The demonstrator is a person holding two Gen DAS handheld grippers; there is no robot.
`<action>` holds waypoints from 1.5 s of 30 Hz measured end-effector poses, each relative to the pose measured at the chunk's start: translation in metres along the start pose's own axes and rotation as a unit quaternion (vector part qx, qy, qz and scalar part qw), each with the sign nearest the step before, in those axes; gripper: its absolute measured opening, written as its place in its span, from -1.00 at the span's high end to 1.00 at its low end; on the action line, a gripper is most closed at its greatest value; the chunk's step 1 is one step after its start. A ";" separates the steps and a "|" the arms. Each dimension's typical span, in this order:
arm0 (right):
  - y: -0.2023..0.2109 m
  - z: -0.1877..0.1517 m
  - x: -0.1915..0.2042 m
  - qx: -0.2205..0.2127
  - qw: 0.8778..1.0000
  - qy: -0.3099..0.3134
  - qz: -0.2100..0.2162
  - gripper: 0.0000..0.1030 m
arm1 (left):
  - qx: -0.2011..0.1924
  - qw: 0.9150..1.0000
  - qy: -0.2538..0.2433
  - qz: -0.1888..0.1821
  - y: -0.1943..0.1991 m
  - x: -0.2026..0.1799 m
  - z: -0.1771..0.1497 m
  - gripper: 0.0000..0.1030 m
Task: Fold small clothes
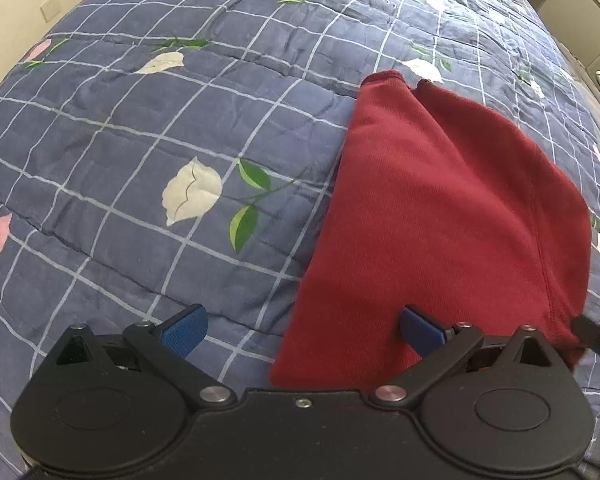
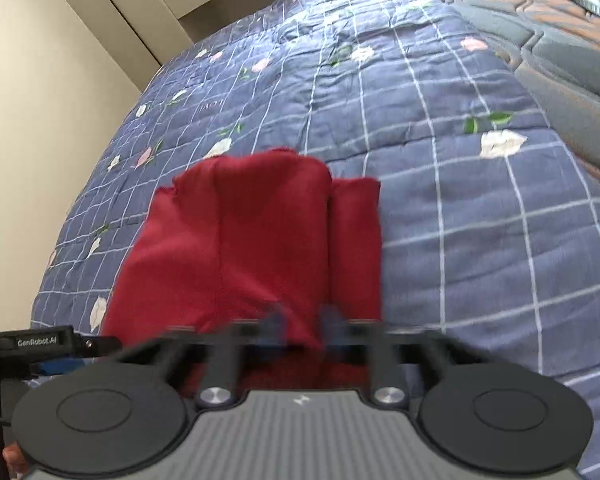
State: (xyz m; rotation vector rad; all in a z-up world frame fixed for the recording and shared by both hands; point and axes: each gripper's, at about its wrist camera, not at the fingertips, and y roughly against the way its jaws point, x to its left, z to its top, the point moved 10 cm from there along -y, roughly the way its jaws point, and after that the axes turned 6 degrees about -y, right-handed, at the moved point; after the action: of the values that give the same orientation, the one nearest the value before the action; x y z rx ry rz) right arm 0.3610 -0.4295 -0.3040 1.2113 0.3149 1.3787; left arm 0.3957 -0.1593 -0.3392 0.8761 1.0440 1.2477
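Quilted checked bedspread [image 1: 140, 152] (soft), ribbed red garment [image 1: 440, 220]

The dark red knit garment [image 1: 440, 208] lies on the blue checked floral quilt [image 1: 140, 140] on the bed, before my jaws; a cream wall [image 2: 40, 120] stands left.

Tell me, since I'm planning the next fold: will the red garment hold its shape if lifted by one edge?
Probably not. The red garment drapes in soft folds over the quilt, so it looks floppy. Its knit looks light and should grip rather than slip.
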 end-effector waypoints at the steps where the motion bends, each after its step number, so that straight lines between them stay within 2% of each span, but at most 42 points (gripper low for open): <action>1: 0.001 0.000 0.001 -0.003 1.000 0.002 -0.001 0.83 | -0.001 1.000 0.000 0.001 0.000 0.000 0.000 -0.98; 2: 0.002 0.001 0.003 -0.008 1.000 0.007 -0.004 0.95 | -0.002 1.000 -0.001 0.001 0.000 -0.001 0.000 -0.98; 7: 0.019 0.019 0.001 -0.053 0.997 0.037 -0.047 1.00 | -0.018 1.000 -0.004 -0.012 0.005 -0.007 0.004 -0.99; 9: 0.018 0.021 -0.009 -0.048 0.997 0.032 -0.050 1.00 | -0.015 1.000 -0.004 -0.014 0.003 -0.010 0.003 -0.98; 11: 0.016 0.019 -0.016 -0.034 0.999 0.014 -0.032 1.00 | -0.009 1.000 -0.007 -0.010 0.000 -0.011 0.000 -0.98; 13: 0.014 0.017 -0.016 -0.023 1.000 0.004 -0.013 0.84 | -0.006 1.000 -0.008 -0.009 -0.003 -0.012 -0.004 -0.98; 15: 0.014 0.017 -0.012 -0.026 1.000 0.005 -0.004 0.10 | -0.004 1.000 -0.006 -0.010 -0.005 -0.012 -0.007 -0.99; 16: 0.013 0.018 -0.008 -0.029 1.000 0.004 0.002 -0.01 | -0.003 1.000 -0.004 -0.011 -0.006 -0.011 -0.009 -0.99; 20: 0.002 0.018 -0.002 -0.029 0.999 -0.021 0.014 -0.08 | -0.004 1.000 0.007 -0.013 -0.006 -0.009 -0.013 -0.99; 23: -0.015 0.017 -0.002 -0.022 0.999 -0.037 0.009 -0.02 | -0.004 1.000 0.009 -0.011 -0.006 -0.009 -0.013 -0.99; 24: -0.020 0.016 -0.003 -0.017 0.999 -0.039 0.000 0.35 | -0.006 1.000 0.009 -0.010 -0.005 -0.009 -0.012 -0.99; 25: -0.023 0.015 -0.003 -0.012 0.999 -0.038 -0.006 0.63 | -0.007 1.000 0.009 -0.009 -0.005 -0.010 -0.012 -0.99; 27: -0.022 0.015 -0.001 -0.018 0.999 -0.027 -0.010 0.87 | -0.007 1.000 0.007 -0.009 -0.004 -0.010 -0.011 -0.99; 33: -0.005 0.015 0.006 -0.040 0.995 0.071 -0.059 0.90 | -0.013 1.000 0.002 -0.013 0.003 -0.012 -0.011 -0.99; 39: -0.011 0.009 -0.004 -0.037 0.995 0.047 -0.079 0.90 | -0.016 1.000 -0.008 -0.023 0.007 -0.014 -0.011 -0.99; 43: -0.012 0.007 0.001 -0.042 0.994 0.054 -0.089 0.85 | -0.015 0.999 -0.022 -0.026 0.011 -0.014 -0.014 -0.99; 44: -0.011 0.007 0.001 -0.044 0.994 0.052 -0.089 0.78 | -0.016 0.999 -0.026 -0.027 0.013 -0.013 -0.015 -0.99; 45: -0.009 0.006 0.001 -0.047 0.993 0.050 -0.094 0.58 | -0.016 0.999 -0.029 -0.029 0.015 -0.012 -0.018 -0.99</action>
State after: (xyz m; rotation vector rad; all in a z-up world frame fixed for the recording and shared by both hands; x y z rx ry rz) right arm 0.3715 -0.4289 -0.3082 1.0106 0.4179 1.2777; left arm 0.3741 -0.1697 -0.3284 0.8467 0.9928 1.1809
